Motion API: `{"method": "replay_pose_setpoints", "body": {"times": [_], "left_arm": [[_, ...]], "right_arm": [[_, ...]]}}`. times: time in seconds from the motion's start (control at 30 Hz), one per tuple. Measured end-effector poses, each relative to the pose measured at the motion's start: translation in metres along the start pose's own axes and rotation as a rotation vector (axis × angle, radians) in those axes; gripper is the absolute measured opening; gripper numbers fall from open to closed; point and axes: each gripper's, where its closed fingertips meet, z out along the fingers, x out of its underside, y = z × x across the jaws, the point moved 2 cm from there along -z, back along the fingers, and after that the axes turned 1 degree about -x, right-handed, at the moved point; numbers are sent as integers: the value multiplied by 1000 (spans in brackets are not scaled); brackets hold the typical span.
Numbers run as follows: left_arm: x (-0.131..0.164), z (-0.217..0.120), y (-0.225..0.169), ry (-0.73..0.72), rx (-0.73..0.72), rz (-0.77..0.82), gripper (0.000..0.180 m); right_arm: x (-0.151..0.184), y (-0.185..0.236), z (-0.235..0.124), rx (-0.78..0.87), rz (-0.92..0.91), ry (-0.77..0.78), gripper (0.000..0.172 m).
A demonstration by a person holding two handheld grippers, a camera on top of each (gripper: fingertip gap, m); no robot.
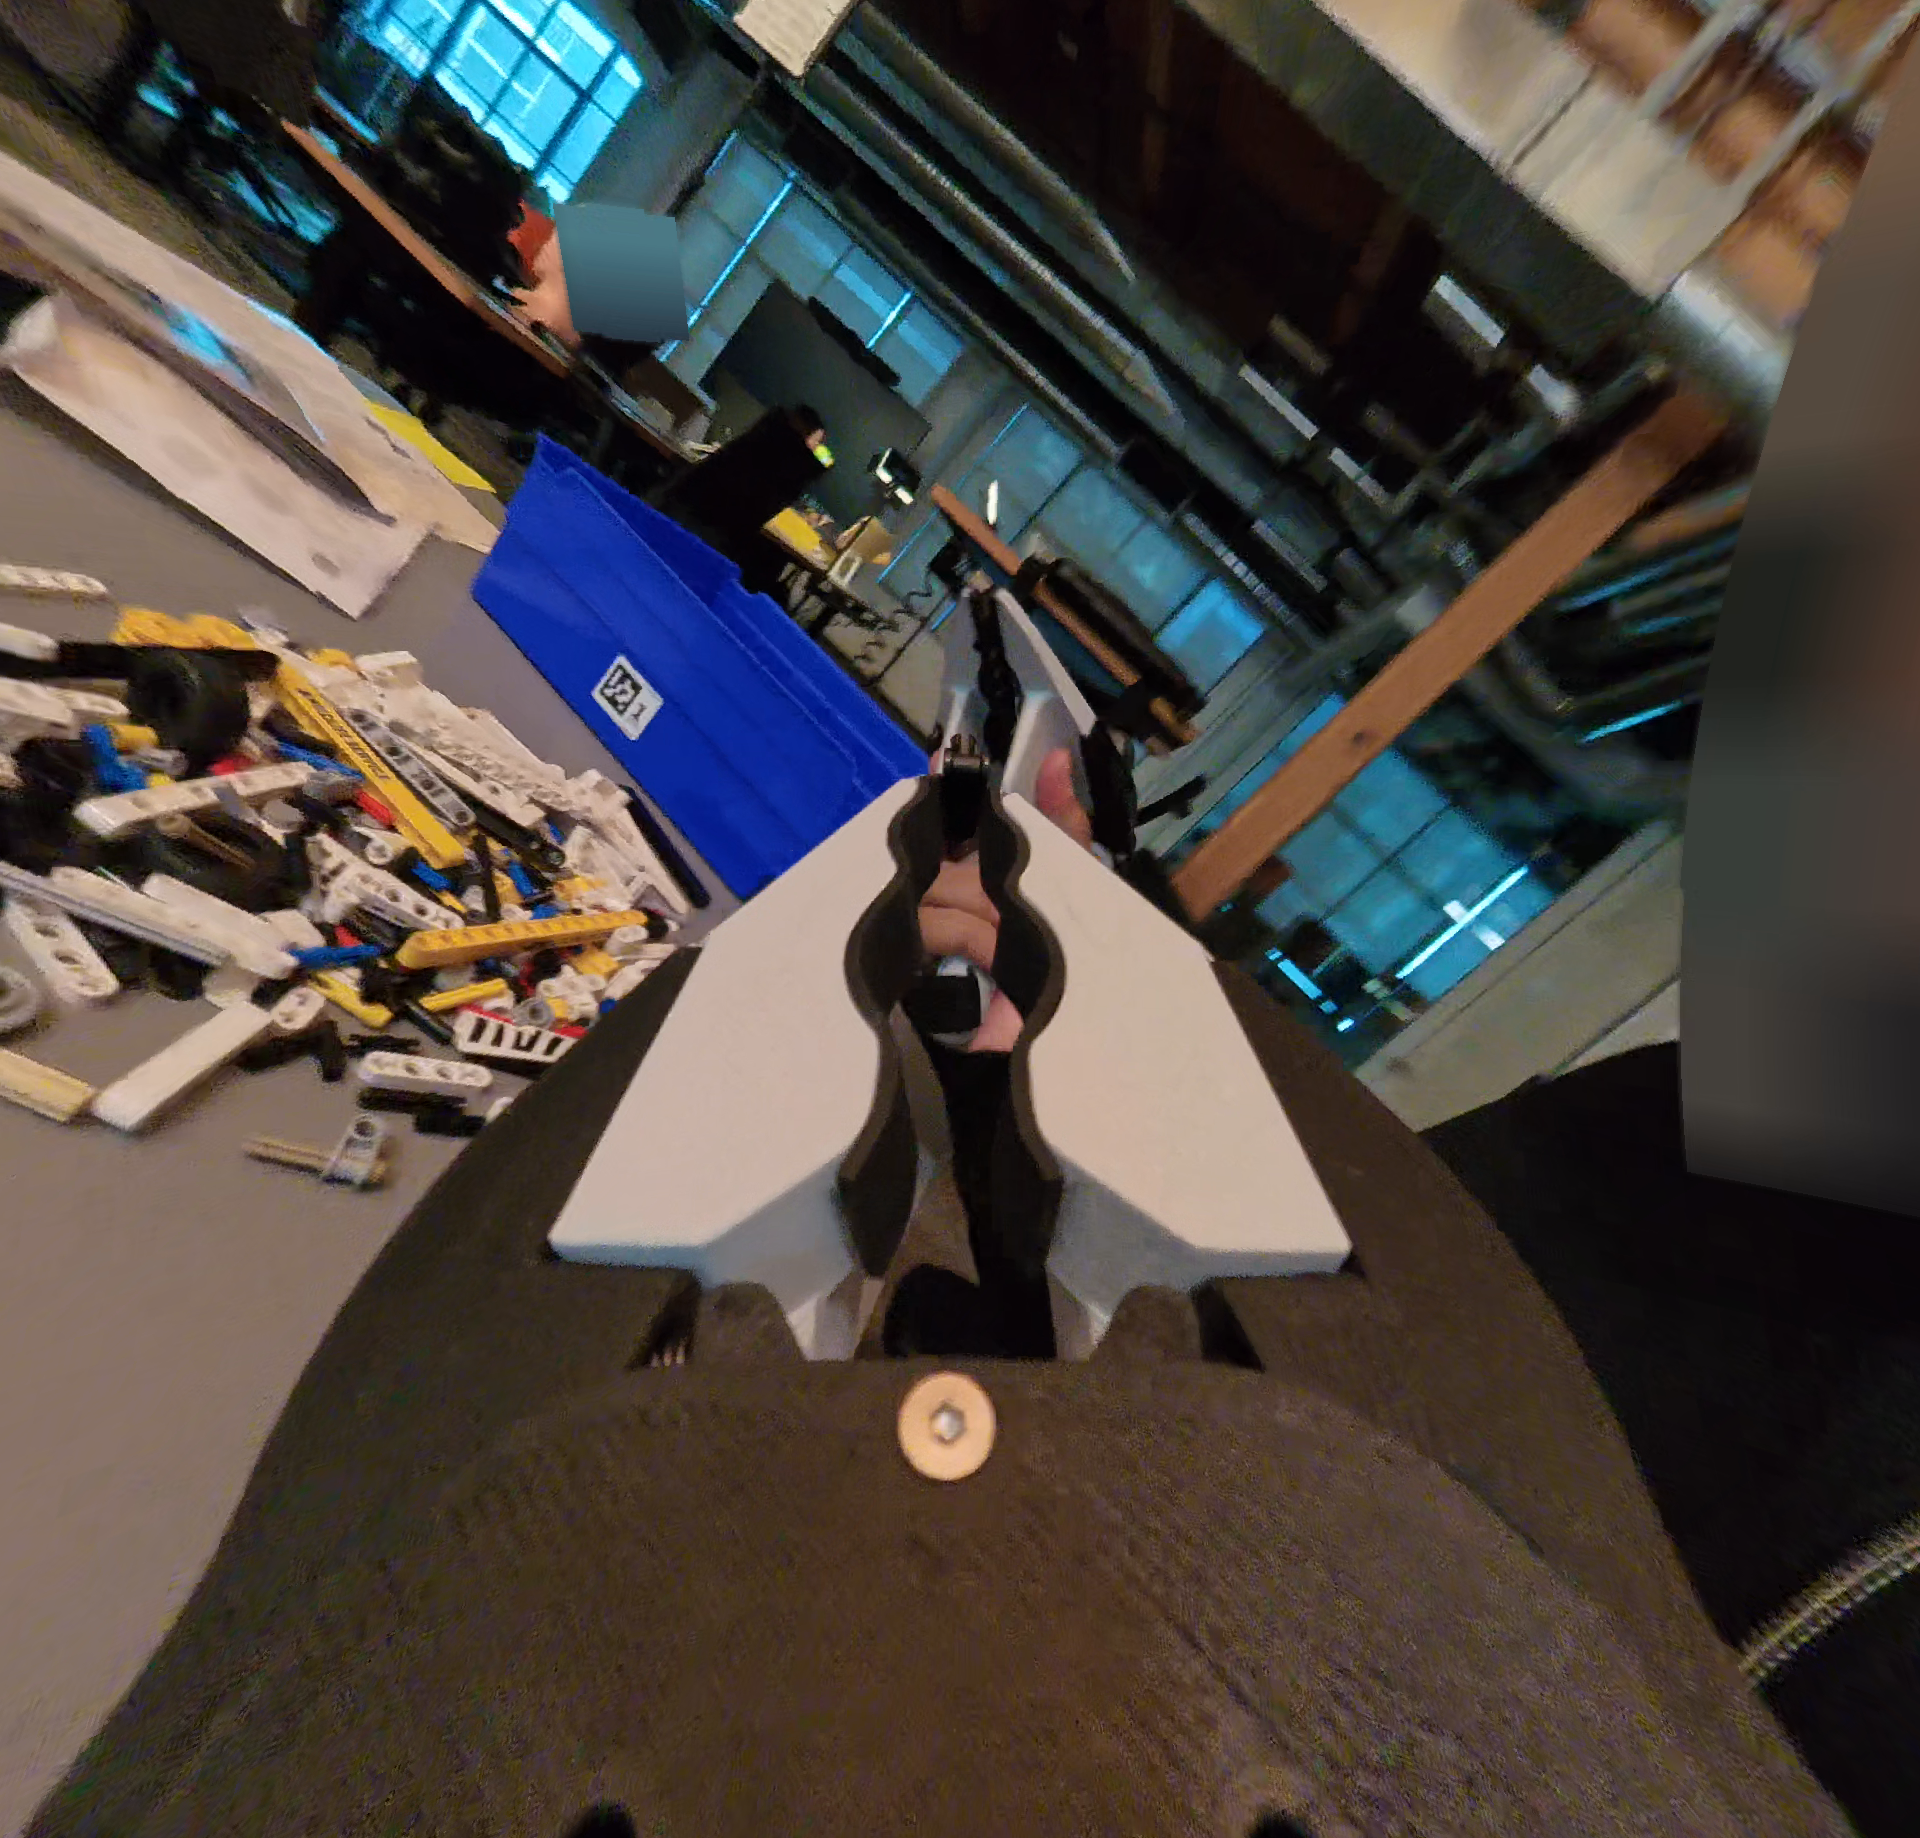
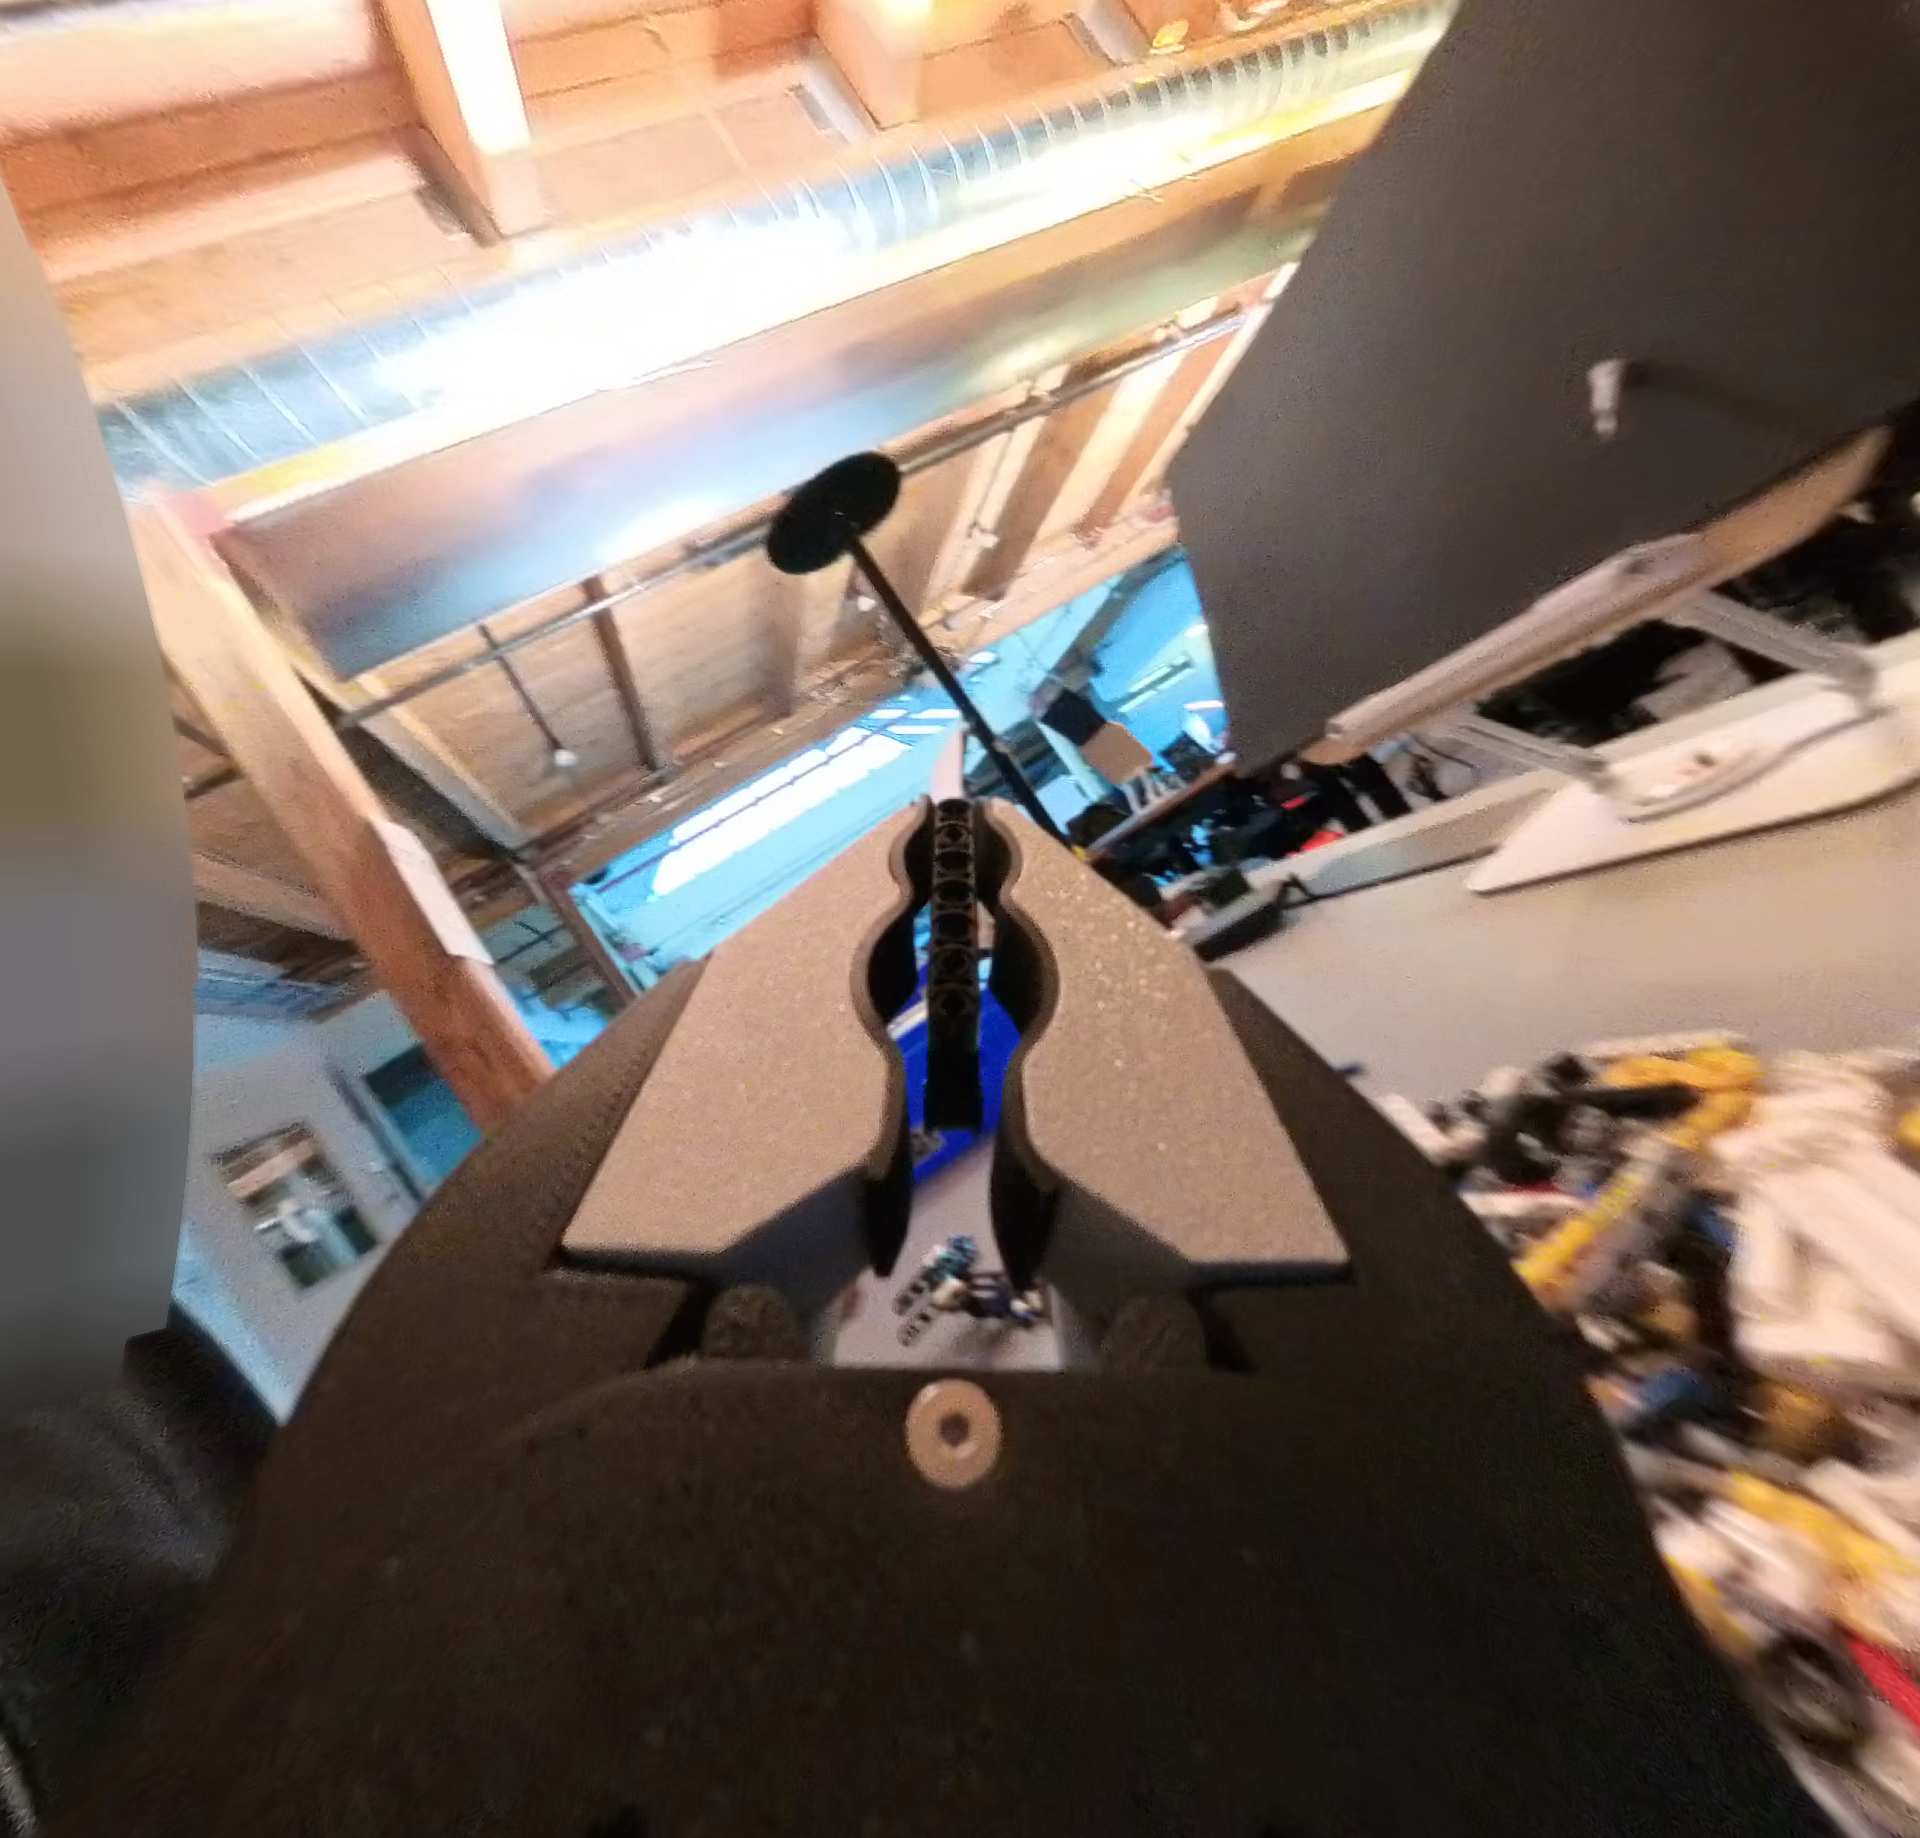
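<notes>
In the left wrist view my left gripper (image 1: pixel 962 786) is shut on a small black connector pin (image 1: pixel 961 762), whose knobbed end sticks out past the fingertips. Just beyond it is the right gripper (image 1: pixel 1023 708), white-fingered and held by a hand (image 1: pixel 1060 786), tip to tip with mine. In the right wrist view my right gripper (image 2: pixel 954 814) is shut on a long black beam with holes (image 2: pixel 951 915), which runs back between the pads. A white fingertip of the left gripper (image 2: pixel 948 765) shows just past its end. Both grippers are raised above the grey table (image 1: pixel 156 1321).
A pile of white, yellow, black and blue building pieces (image 1: pixel 312 853) lies on the table at the left; it is blurred in the right wrist view (image 2: pixel 1714 1269). A blue bin (image 1: pixel 686 687) and a paper booklet (image 1: pixel 187 406) lie beyond it. A dark panel (image 2: pixel 1558 282) on a white stand (image 2: pixel 1662 801) is at the right. My hands' fingertips stand some 15 cm from each other.
</notes>
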Motion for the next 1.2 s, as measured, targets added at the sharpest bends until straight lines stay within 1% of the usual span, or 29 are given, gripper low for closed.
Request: {"method": "replay_pose_setpoints", "body": {"times": [0.03,0.07,0.13,0.2,0.23,0.33,0.37,0.43,0.57,0.7,0.83,0.93,1.0,1.07,1.13,1.2], "left_arm": [[0,2,2,2,11,-22,6],[1,6,2,20,18,-24,6],[-2,11,-4,15,36,-2,7],[1,13,-7,28,37,16,7],[1,12,-6,29,28,25,6],[12,14,7,103,-43,60,6],[17,15,12,138,-74,81,6],[24,18,19,174,-116,120,6],[23,20,13,154,-73,92,6],[22,19,16,147,-77,83,6],[29,18,27,178,-122,69,6],[37,17,38,229,-172,69,6],[33,17,34,195,-135,49,6],[27,16,27,147,-75,6,6],[23,15,25,126,-53,-19,6],[20,13,23,98,-28,-23,6]], "right_arm": [[4,10,7,-30,5,4,4],[14,18,17,-58,5,41,3],[43,19,30,-61,-22,204,3],[63,8,30,-19,-29,321,4],[63,8,29,-46,24,315,3],[38,12,24,-197,338,117,3],[36,8,22,-212,398,95,3],[40,0,21,-195,422,108,3],[42,3,23,-226,462,113,4],[40,1,22,-257,537,91,4],[44,0,22,-245,520,110,4],[48,0,24,-214,461,145,4],[53,-3,24,-167,392,189,4],[62,-11,23,-84,291,266,4],[70,-18,21,-9,196,343,4],[76,-18,20,14,145,407,4]]}}
